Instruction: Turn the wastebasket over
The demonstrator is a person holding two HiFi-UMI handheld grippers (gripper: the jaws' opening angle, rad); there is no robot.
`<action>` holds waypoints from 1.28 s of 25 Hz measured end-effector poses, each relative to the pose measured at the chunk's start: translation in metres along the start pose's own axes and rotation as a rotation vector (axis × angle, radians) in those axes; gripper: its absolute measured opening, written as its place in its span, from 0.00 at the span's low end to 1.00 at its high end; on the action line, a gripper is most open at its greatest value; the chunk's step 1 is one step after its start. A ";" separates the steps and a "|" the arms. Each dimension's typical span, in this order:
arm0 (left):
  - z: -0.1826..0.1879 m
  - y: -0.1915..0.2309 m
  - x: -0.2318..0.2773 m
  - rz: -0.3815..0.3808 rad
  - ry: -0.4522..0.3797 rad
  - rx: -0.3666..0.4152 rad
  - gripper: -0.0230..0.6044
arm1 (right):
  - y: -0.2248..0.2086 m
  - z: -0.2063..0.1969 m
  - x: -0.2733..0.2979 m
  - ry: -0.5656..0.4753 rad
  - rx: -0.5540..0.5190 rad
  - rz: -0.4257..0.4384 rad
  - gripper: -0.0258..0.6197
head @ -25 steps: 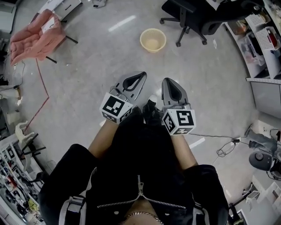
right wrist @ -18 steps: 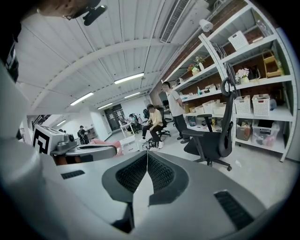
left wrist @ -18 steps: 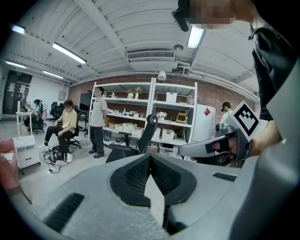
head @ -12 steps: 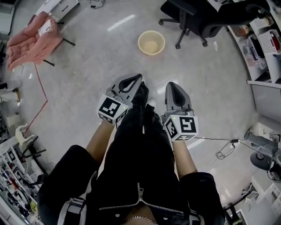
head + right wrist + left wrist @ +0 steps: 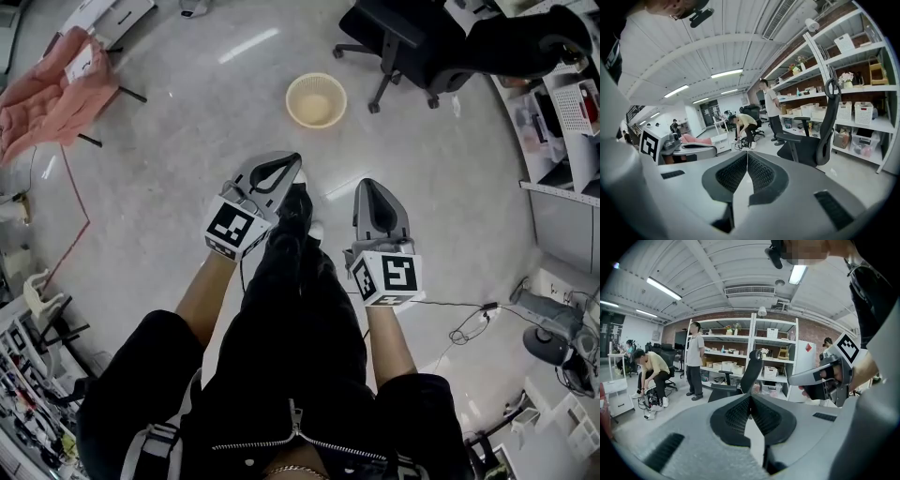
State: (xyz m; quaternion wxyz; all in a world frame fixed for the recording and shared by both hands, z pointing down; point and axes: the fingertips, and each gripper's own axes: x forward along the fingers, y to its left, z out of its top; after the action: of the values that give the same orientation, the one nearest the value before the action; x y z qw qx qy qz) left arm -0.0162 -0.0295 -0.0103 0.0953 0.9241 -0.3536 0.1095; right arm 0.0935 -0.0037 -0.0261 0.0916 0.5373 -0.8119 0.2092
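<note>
A pale yellow mesh wastebasket (image 5: 316,99) stands upright on the grey floor, its opening facing up, well ahead of both grippers. My left gripper (image 5: 292,157) is held out over the person's dark-trousered leg and black shoe, jaws shut with nothing between them. My right gripper (image 5: 377,184) is beside it on the right, also shut and empty. In the left gripper view the jaws (image 5: 750,398) meet, and the right gripper (image 5: 797,379) shows at the right. The right gripper view shows its own closed jaws (image 5: 747,154). Neither gripper view shows the wastebasket.
A black office chair (image 5: 403,42) stands just right of the wastebasket. Pink fabric on a stand (image 5: 52,89) and a red cable (image 5: 80,216) lie at the left. Shelving (image 5: 562,103) lines the right side; cables (image 5: 469,323) trail on the floor. People (image 5: 696,359) stand and crouch by far shelves.
The person has stepped forward: one leg swung ahead between the grippers. Both shut grippers moved forward and down the picture, and the wastebasket sits lower and slightly further left in the head view.
</note>
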 end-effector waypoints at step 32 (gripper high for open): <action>-0.268 0.154 0.169 -0.001 -0.105 0.116 0.04 | -0.101 -0.208 0.267 -0.118 -0.083 0.059 0.06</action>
State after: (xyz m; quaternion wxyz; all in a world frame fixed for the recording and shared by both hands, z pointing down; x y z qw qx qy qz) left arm -0.0335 -0.1817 0.3074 0.0229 0.9328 -0.3505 0.0812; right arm 0.0612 -0.1692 0.2846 0.0594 0.5201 -0.8395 0.1458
